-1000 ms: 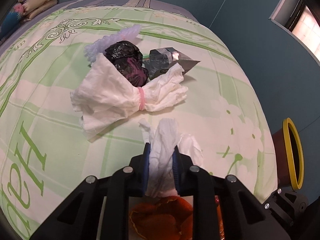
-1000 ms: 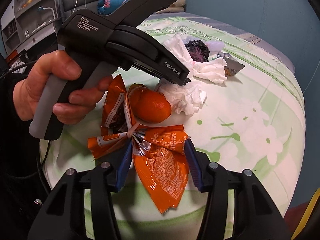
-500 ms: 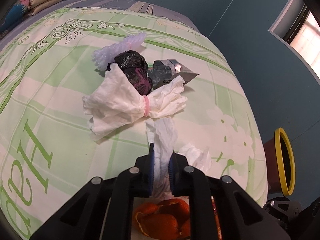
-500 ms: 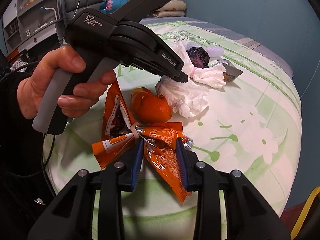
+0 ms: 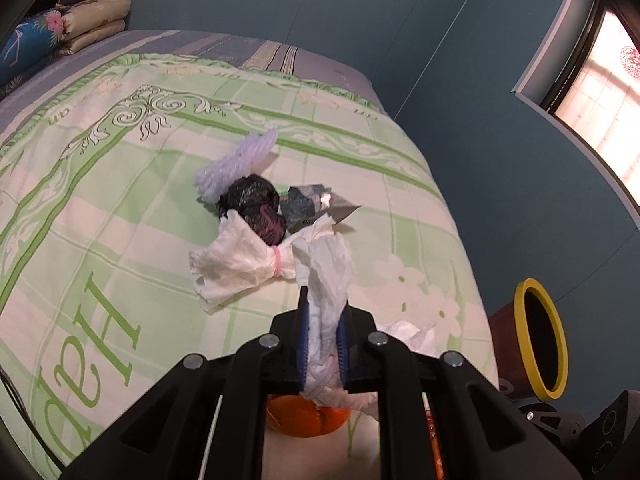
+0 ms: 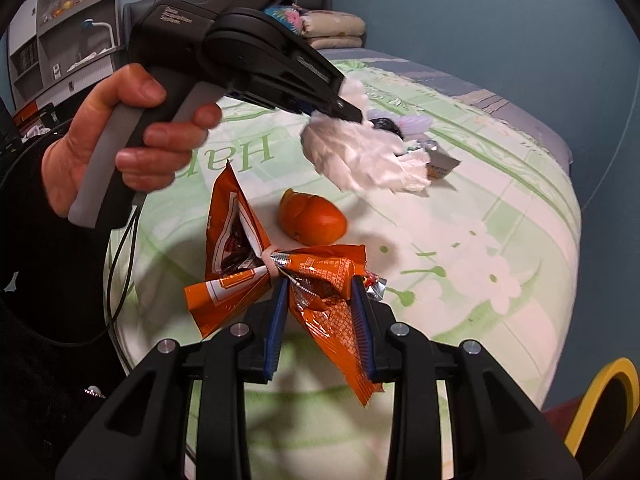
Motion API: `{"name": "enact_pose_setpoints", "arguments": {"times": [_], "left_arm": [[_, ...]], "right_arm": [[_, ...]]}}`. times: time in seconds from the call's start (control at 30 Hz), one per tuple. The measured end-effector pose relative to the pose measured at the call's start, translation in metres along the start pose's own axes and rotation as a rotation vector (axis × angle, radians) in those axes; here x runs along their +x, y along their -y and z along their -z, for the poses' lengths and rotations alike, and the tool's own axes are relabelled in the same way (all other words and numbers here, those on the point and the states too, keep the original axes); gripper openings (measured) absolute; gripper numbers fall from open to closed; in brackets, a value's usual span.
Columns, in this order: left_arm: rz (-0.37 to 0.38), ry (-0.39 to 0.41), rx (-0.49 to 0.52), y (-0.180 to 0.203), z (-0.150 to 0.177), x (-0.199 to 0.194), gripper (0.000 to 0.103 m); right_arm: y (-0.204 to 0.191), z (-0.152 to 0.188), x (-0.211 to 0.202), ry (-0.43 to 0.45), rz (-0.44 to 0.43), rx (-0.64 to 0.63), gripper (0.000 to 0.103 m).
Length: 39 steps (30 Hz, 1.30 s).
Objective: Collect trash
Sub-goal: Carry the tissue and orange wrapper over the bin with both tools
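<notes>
**A:** Status, left wrist view?

**B:** I see the left gripper (image 5: 323,322) clenched on a crumpled white tissue (image 5: 326,276). Blue pads press it from both sides, and paper sticks out ahead of and behind the jaws. The tissue is off the green-and-white bedspread (image 5: 120,208). Beyond it on the bed: a white tissue bundle tied with a pink band (image 5: 240,266), touching a black plastic bag wad (image 5: 252,204). Pale purple plastic (image 5: 236,162) lies just behind the wad, a silver foil wrapper (image 5: 316,206) just to its right. Another tissue scrap (image 5: 412,334) lies beside the right finger. Orange peel (image 5: 306,418) is under the jaws, partly hidden. A yellow-rimmed bin (image 5: 540,320) stands off the bed edge at right.

**A:** Right wrist view?

**B:** The right gripper (image 6: 320,320) grasps an orange snack wrapper (image 6: 328,296); both pads are on it and its tail hangs out below the jaws. A second orange wrapper (image 6: 228,240) joins it at a twisted knot, to the left of the fingers. I can't tell if that part is clear of the bed. The orange peel (image 6: 312,220) sits on the bedspread (image 6: 500,208) just beyond. The person's left hand (image 6: 120,140) grips the left gripper (image 6: 352,114) up high, and the tissue (image 6: 360,152) hangs from its tip, blurred. The rest of the pile is behind it, mostly hidden. The bin's (image 6: 600,384) rim shows at lower right.
</notes>
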<state>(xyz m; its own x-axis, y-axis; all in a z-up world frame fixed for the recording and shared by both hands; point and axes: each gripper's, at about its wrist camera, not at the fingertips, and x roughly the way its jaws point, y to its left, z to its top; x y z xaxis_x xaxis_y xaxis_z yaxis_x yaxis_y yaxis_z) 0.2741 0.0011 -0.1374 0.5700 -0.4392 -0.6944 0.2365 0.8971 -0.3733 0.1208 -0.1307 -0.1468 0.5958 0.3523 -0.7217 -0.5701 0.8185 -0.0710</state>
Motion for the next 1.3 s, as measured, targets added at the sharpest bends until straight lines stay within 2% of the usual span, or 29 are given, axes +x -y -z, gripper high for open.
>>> {"name": "enact_pose_setpoints", "arguments": {"times": [0.27,0.57,1.0,1.3], "left_arm": [[0.016,0.079,0.039,0.027,-0.008,-0.044,0.011],[0.034,0.143,0.096,0.066,-0.011,-0.081,0.011],[0.072,0.192,0.167,0.12,-0.01,-0.107,0.011],[0.118,0.191,0.233,0.162,-0.009,-0.105,0.011]], "right_arm": [[0.011,0.013,-0.054,0.076,0.082,0.063,0.029],[0.044,0.025,-0.107,0.174,0.185,0.154,0.029],[0.081,0.046,-0.191,0.328,0.376,0.277,0.029],[0.092,0.062,-0.224,0.39,0.464,0.331,0.029]]}}
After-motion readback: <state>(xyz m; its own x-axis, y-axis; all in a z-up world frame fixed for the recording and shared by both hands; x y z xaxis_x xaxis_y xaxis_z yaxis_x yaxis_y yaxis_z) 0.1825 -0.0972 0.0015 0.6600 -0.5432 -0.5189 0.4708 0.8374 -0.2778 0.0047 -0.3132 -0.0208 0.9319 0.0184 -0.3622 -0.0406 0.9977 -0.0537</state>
